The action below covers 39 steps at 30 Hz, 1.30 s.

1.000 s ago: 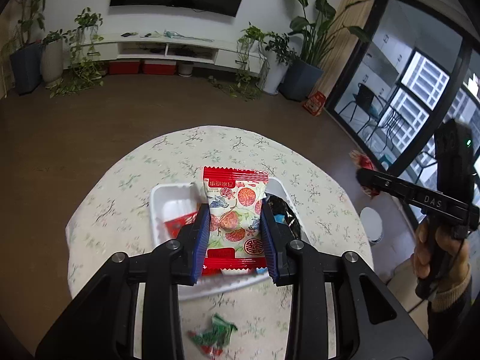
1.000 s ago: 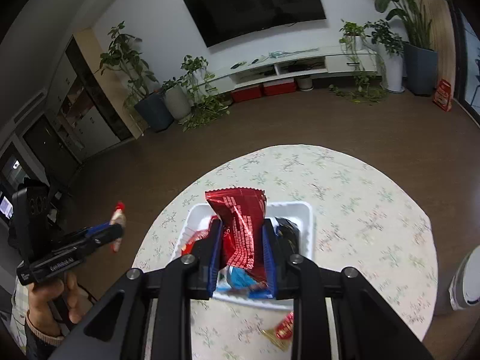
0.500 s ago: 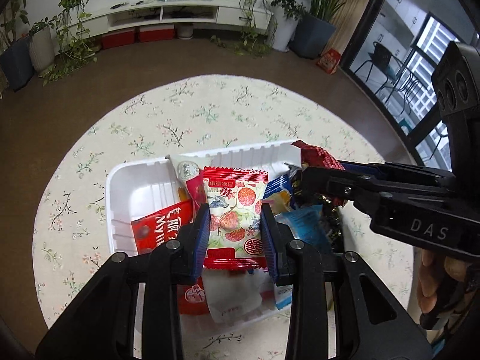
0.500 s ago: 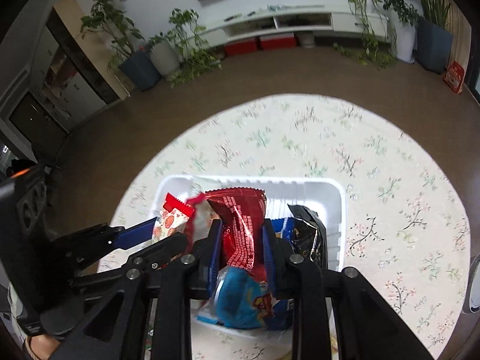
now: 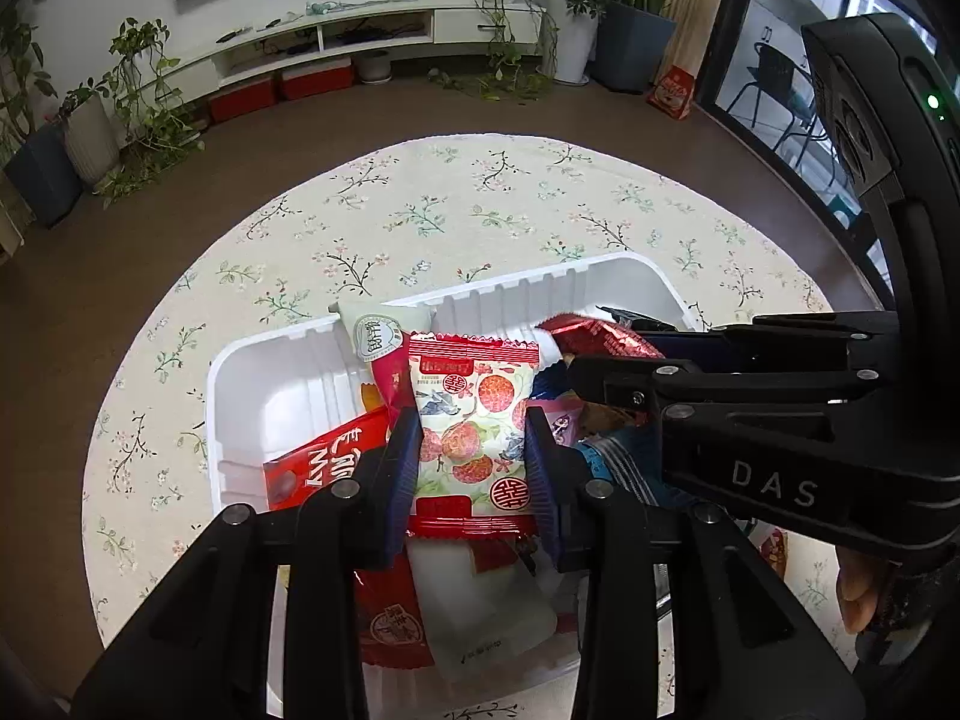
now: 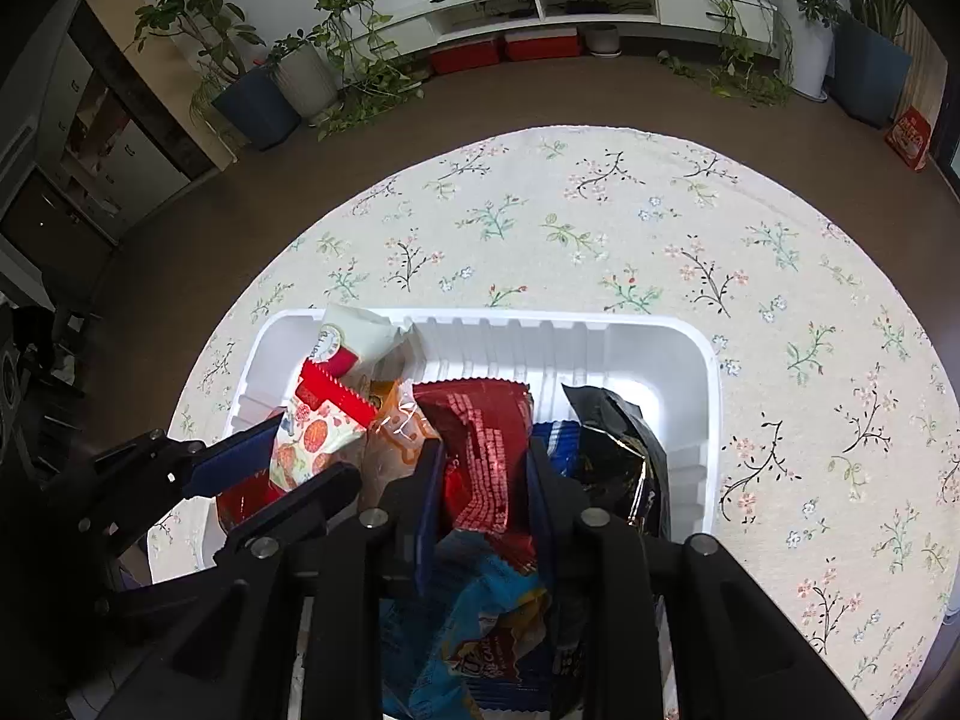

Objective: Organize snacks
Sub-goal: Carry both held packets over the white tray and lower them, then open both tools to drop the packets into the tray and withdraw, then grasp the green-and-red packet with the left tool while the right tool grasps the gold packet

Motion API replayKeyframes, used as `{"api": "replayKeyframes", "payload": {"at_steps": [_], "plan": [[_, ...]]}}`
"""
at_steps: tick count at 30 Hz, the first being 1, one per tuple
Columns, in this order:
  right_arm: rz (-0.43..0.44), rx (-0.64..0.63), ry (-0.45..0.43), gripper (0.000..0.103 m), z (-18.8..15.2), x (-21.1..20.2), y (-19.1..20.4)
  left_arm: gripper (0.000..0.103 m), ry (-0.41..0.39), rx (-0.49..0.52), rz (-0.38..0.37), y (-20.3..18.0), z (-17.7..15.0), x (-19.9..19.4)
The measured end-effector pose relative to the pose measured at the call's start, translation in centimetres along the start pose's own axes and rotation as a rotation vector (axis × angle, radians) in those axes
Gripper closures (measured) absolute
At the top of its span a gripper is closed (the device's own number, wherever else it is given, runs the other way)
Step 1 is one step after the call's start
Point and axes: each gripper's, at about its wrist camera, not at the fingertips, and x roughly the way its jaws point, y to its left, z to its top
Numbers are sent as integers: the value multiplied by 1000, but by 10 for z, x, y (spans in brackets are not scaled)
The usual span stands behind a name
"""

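A white tray point(image 5: 288, 372) sits on the round floral table and holds several snack packets. My left gripper point(image 5: 473, 429) is shut on a white lychee-print snack packet point(image 5: 474, 420) with red ends, just above the tray's contents. My right gripper point(image 6: 483, 468) is shut on a dark red snack packet point(image 6: 489, 438) over the tray point(image 6: 600, 336). The right gripper also shows in the left wrist view point(image 5: 606, 360), beside the left one. The left gripper shows in the right wrist view point(image 6: 300, 468) with the lychee packet point(image 6: 312, 432).
In the tray lie a red packet point(image 5: 336, 462), a white packet point(image 5: 480, 606), a pale green-labelled packet point(image 5: 378, 330), a black packet point(image 6: 618, 450) and a blue packet point(image 6: 498, 642). The floral tablecloth point(image 6: 600, 210) reaches beyond the tray. Potted plants and a TV shelf stand far behind.
Both grippers have come down from above the table to the tray with their packets, side by side, and the tray now fills both views.
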Motion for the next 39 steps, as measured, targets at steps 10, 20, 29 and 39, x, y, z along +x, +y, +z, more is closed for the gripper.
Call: {"api": "replayKeyframes", "payload": {"at_steps": [10,20,29,39], "plan": [[4,5,-2,71,0,-2,-1,66,-5,11,14,4,-2,-13],[19,21,-70,59,-6,-27,-5,35,-67,-30,19,7,-2,-45],[29,18,-231,24,-47,-95,-19,1,-158,-77,40,21,-43,-111],[59,102,-250,21,-147,-124,-50,1,-88,-22,76,29,-148,-132]]}}
